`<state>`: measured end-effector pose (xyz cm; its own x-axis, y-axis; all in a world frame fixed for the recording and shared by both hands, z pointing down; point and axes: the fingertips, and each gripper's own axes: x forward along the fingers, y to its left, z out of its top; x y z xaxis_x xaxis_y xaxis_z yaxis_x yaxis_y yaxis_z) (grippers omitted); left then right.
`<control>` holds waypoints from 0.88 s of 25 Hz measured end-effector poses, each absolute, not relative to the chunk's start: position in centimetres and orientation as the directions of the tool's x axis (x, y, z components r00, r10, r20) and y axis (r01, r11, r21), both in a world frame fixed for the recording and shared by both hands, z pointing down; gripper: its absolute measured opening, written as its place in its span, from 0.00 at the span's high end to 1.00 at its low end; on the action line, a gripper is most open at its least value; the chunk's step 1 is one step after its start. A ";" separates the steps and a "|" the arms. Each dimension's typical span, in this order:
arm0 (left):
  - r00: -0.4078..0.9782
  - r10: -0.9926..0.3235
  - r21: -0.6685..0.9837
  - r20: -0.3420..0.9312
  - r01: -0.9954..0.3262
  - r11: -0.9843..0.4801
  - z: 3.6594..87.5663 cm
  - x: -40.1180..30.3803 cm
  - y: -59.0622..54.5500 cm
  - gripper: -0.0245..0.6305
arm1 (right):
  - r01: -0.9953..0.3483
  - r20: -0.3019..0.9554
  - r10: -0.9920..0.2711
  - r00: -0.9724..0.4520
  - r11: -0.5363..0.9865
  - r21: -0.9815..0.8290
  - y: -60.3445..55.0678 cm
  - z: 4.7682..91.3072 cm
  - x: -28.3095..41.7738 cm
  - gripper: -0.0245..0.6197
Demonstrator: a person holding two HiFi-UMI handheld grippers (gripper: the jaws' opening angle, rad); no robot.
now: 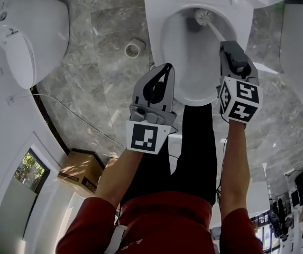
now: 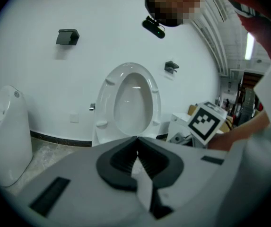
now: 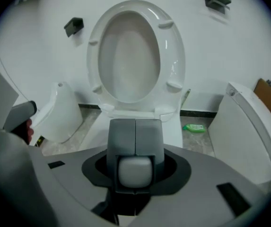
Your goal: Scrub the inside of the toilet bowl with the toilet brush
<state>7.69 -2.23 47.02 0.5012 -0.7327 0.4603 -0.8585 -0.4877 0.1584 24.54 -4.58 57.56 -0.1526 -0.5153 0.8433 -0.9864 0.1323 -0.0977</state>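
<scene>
Right claw (image 1: 227,46) (image 3: 135,123): jaws pinched on the grey handle (image 3: 135,171) of the toilet brush (image 1: 203,17). The handle's rounded butt end sits between the pads, close to the camera. The claw points steeply down over the right rim of the toilet bowl (image 1: 193,99).

Brush head: white bristles, ahead of and below the right claw's tips. It is inside the bowl, towards the back. Cannot tell whether the bristles touch the porcelain.

Left claw (image 1: 166,67) (image 2: 136,140): jaws pressed together with the tips meeting and nothing between them. It hovers at the bowl's front-left rim, beside the right claw and well apart from the brush.

Seat (image 3: 174,56): raised upright beyond both claws, against the white wall.

Floor (image 1: 98,89): grey marble.
- A round floor drain (image 1: 134,48) lies to the left of the left claw, just beside the bowl's base.
- A cardboard box (image 1: 80,171) is behind and to the left of the left claw, near the person's elbow.
- A green bottle (image 3: 194,127) lies on the floor to the right of the right claw, by the toilet's foot.
</scene>
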 end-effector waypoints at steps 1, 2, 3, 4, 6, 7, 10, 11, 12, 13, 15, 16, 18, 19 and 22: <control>0.504 -0.731 0.157 0.461 -0.857 -0.491 46.9 7.6 -1.9 0.96 | -0.983 0.833 -0.525 -0.178 0.134 -0.125 -5.0 57.5 23.2 0.72; 0.505 -0.728 0.157 0.464 -0.856 -0.493 46.8 7.5 -1.6 0.96 | -0.979 0.825 -0.528 -0.202 0.143 -0.148 -5.1 57.3 21.8 0.72; 0.504 -0.726 0.158 0.468 -0.856 -0.492 46.8 7.4 -1.4 0.96 | -0.974 0.820 -0.526 -0.225 0.156 -0.167 -5.1 57.2 20.4 0.72; 0.501 -0.726 0.159 0.471 -0.858 -0.489 46.7 7.2 -1.2 0.96 | -0.967 0.816 -0.521 -0.249 0.173 -0.185 -4.8 57.0 19.0 0.72; 0.493 -0.730 0.159 0.473 -0.863 -0.479 46.6 6.7 -1.1 0.96 | -0.951 0.810 -0.502 -0.302 0.214 -0.222 -3.6 56.6 16.8 0.72; 0.489 -0.734 0.158 0.472 -0.866 -0.475 46.6 6.5 -1.1 0.96 | -0.941 0.808 -0.488 -0.330 0.237 -0.241 -2.7 56.3 15.9 0.72; 0.481 -0.741 0.159 0.468 -0.871 -0.465 46.6 6.1 -1.2 0.96 | -0.908 0.812 -0.423 -0.401 0.300 -0.292 0.9 55.6 14.7 0.72; 0.480 -0.743 0.159 0.466 -0.872 -0.463 46.6 6.1 -1.2 0.96 | -0.898 0.817 -0.397 -0.419 0.318 -0.306 2.3 55.4 14.6 0.72; 0.480 -0.745 0.160 0.464 -0.872 -0.462 46.6 6.1 -1.3 0.96 | -0.888 0.824 -0.368 -0.432 0.335 -0.316 3.7 55.2 14.8 0.72; 0.480 -0.745 0.159 0.462 -0.872 -0.463 46.6 6.3 -1.3 0.96 | -0.879 0.833 -0.336 -0.440 0.352 -0.322 5.2 55.1 15.0 0.72; 0.484 -0.744 0.161 0.461 -0.870 -0.467 46.6 6.6 -1.4 0.96 | -0.864 0.855 -0.269 -0.444 0.381 -0.329 8.4 54.9 15.9 0.72; 0.486 -0.742 0.163 0.462 -0.868 -0.468 46.6 6.8 -1.3 0.96 | -0.859 0.866 -0.237 -0.441 0.391 -0.331 10.0 54.8 16.4 0.72; 0.491 -0.739 0.166 0.462 -0.866 -0.472 46.6 7.1 -1.3 0.96 | -0.854 0.887 -0.178 -0.427 0.402 -0.331 12.7 54.6 17.8 0.72; 0.494 -0.738 0.167 0.460 -0.864 -0.474 46.5 7.3 -1.3 0.96 | -0.854 0.898 -0.151 -0.414 0.407 -0.326 13.8 54.4 18.6 0.72; 0.501 -0.735 0.169 0.457 -0.860 -0.481 46.5 8.0 -1.4 0.96 | -0.861 0.930 -0.092 -0.355 0.419 -0.288 16.0 54.0 21.3 0.72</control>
<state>7.97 -1.35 46.50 0.5007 -0.7349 0.4573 -0.8603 -0.4809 0.1692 21.27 15.99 54.04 -0.3553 -0.0922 0.9302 -0.8614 0.4186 -0.2875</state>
